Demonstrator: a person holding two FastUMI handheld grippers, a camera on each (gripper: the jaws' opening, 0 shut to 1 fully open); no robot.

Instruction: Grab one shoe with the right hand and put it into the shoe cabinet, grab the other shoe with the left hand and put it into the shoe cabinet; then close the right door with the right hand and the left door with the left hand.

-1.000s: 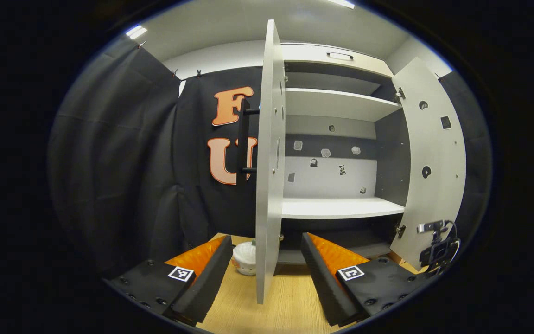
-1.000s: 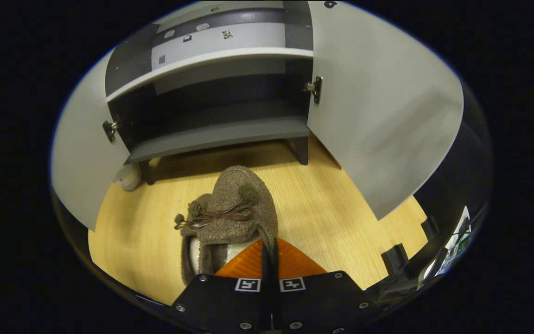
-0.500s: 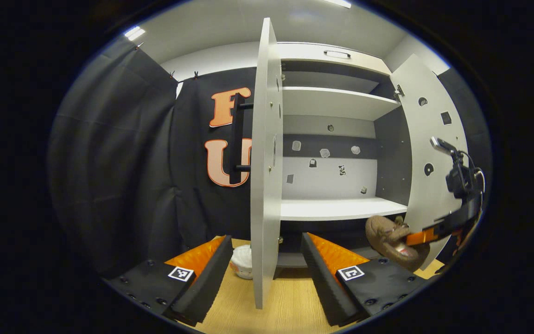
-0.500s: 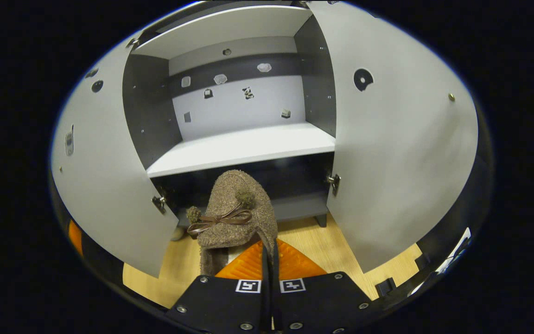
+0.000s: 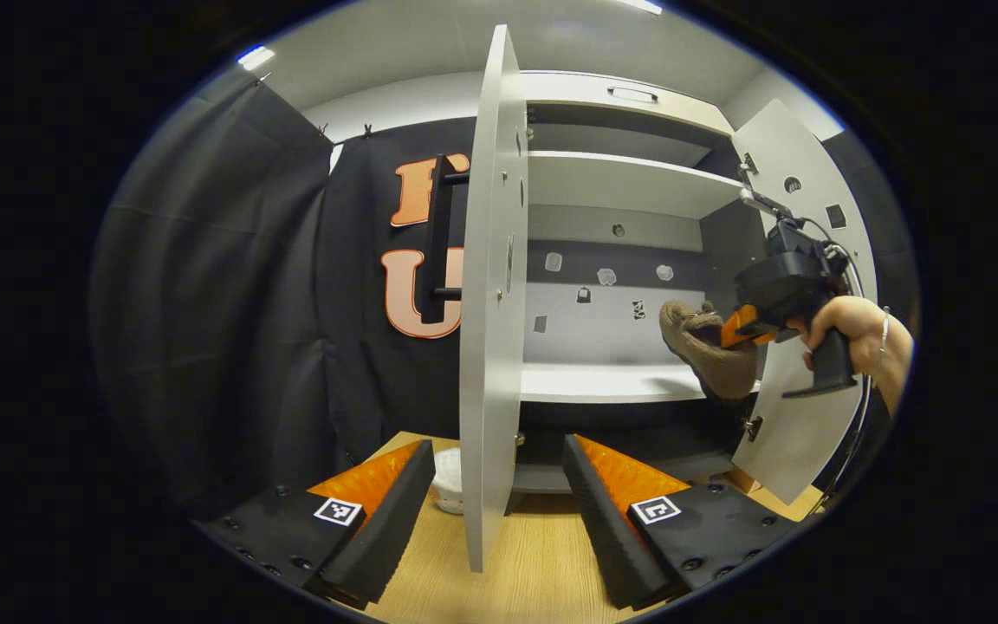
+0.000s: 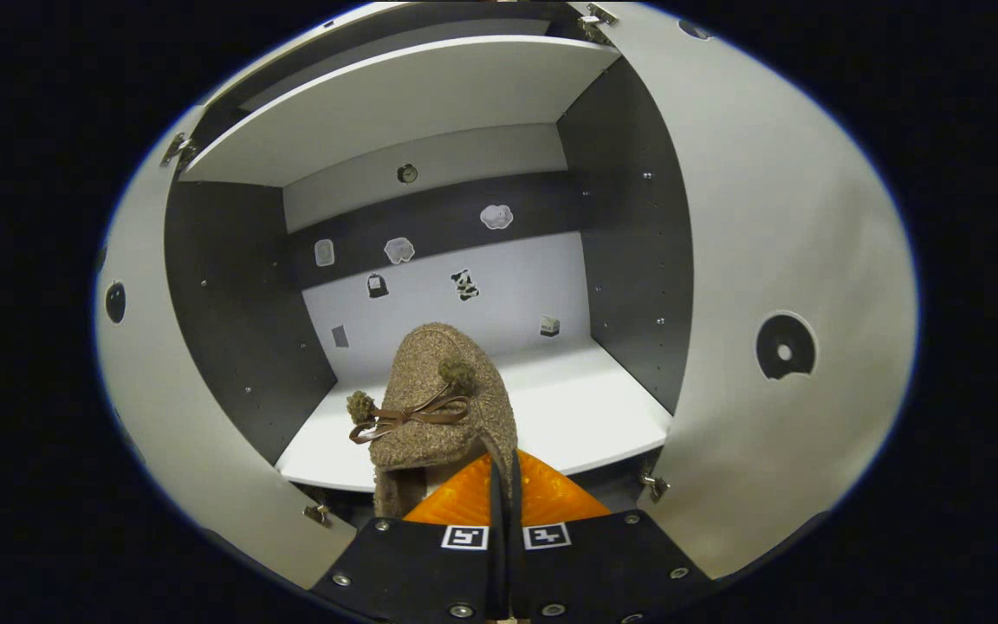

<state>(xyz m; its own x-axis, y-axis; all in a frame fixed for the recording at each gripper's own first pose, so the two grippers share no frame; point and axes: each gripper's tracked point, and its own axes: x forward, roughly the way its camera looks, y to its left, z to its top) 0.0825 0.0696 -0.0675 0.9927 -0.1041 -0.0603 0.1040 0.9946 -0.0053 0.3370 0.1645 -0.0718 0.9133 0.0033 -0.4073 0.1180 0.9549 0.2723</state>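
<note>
In the right gripper view, the right gripper [image 6: 503,485] has its fingers closed to a narrow slit, clamping the heel rim of the brown shoe [image 6: 438,399]. The shoe extends from the fingertips toward 12 o'clock, toe forward, above the front edge of the white shelf [image 6: 568,407] of the shoe cabinet [image 6: 638,225]. In the left gripper view, the left gripper [image 5: 495,503] is wide open and holds nothing; the left door [image 5: 486,303] stands edge-on between its fingers. The other shoe [image 5: 447,481], white, lies on the floor [image 5: 534,563] at 11 o'clock, partly hidden behind the door.
</note>
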